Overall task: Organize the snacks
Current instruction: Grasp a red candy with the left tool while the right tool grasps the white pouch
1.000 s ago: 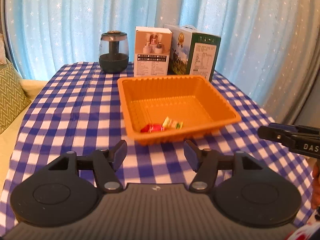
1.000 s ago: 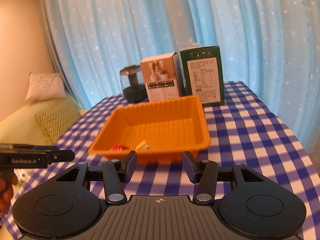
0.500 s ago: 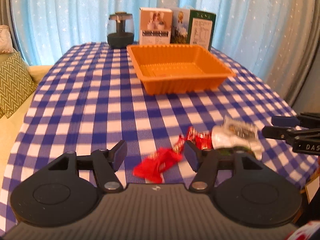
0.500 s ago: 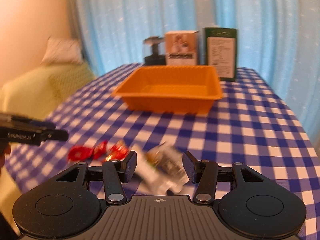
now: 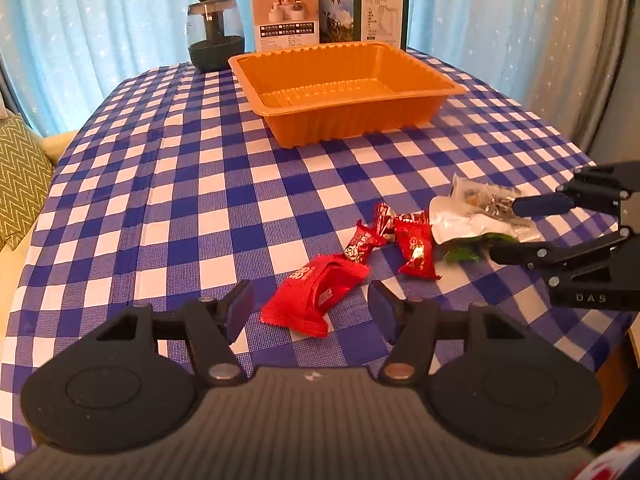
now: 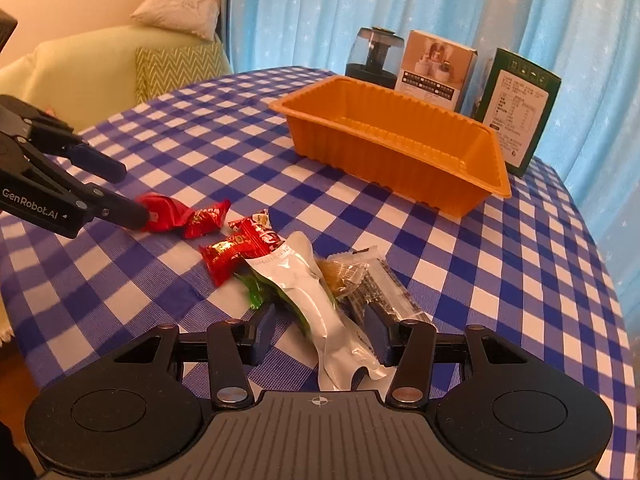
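Two black handheld grippers, blue pads.
Left gripper (image 5: 310, 310): "GenRobot.AI" in white on its side. Right gripper (image 6: 322, 334): "DAS" lettering. Both: ribbed grey base, round black discs, silver screws.

I am holding my left gripper (image 5: 311, 311) low over the blue checked tablecloth (image 5: 168, 200), with its jaws standing apart. A big red snack packet (image 5: 314, 294) is lying between them, not pinched. More small red candies (image 5: 400, 236) are sitting at 1 o'clock. A white pouch (image 5: 472, 216) is lying at 2 o'clock, and my right gripper (image 5: 505, 229) is reaching around it. The orange tray (image 5: 344, 92) is waiting at 12 o'clock.
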A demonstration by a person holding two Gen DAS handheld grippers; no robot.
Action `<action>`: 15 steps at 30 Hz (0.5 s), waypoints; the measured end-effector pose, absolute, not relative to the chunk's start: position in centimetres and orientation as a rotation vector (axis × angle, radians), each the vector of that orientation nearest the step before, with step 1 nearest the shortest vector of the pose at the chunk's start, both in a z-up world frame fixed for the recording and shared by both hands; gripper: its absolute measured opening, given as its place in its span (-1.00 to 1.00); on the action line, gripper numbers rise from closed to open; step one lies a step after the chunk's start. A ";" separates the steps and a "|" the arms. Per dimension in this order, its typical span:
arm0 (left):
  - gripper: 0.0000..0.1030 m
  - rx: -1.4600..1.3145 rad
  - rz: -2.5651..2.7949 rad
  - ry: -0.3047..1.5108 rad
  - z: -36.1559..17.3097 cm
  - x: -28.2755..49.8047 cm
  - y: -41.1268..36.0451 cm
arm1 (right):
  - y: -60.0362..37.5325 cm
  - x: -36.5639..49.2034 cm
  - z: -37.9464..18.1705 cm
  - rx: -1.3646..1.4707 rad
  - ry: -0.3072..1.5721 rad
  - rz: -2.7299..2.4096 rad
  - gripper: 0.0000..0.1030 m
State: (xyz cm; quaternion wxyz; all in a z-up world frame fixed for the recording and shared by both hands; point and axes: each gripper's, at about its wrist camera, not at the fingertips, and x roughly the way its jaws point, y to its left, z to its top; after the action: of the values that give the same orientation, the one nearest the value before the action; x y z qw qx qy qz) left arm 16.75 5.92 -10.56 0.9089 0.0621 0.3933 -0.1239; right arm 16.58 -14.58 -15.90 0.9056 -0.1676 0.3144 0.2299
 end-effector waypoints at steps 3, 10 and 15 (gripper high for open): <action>0.14 0.148 -0.254 0.814 -10.9 17.1 6.1 | -13.9 16.6 -16.2 -0.387 0.644 0.475 -0.06; 0.03 0.171 -0.257 0.827 -11.4 18.5 6.3 | -13.4 16.7 -16.3 -0.416 0.646 0.459 -0.34; -0.01 0.213 -0.283 0.847 -12.0 19.4 5.7 | -14.4 16.4 -15.6 -0.291 0.688 0.472 -0.39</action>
State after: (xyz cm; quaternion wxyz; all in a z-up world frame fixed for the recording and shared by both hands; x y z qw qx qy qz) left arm 19.40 5.71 -11.96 0.8966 0.1030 0.4086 -0.1364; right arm 16.41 -14.36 -15.59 0.9040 -0.1406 0.3329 0.2283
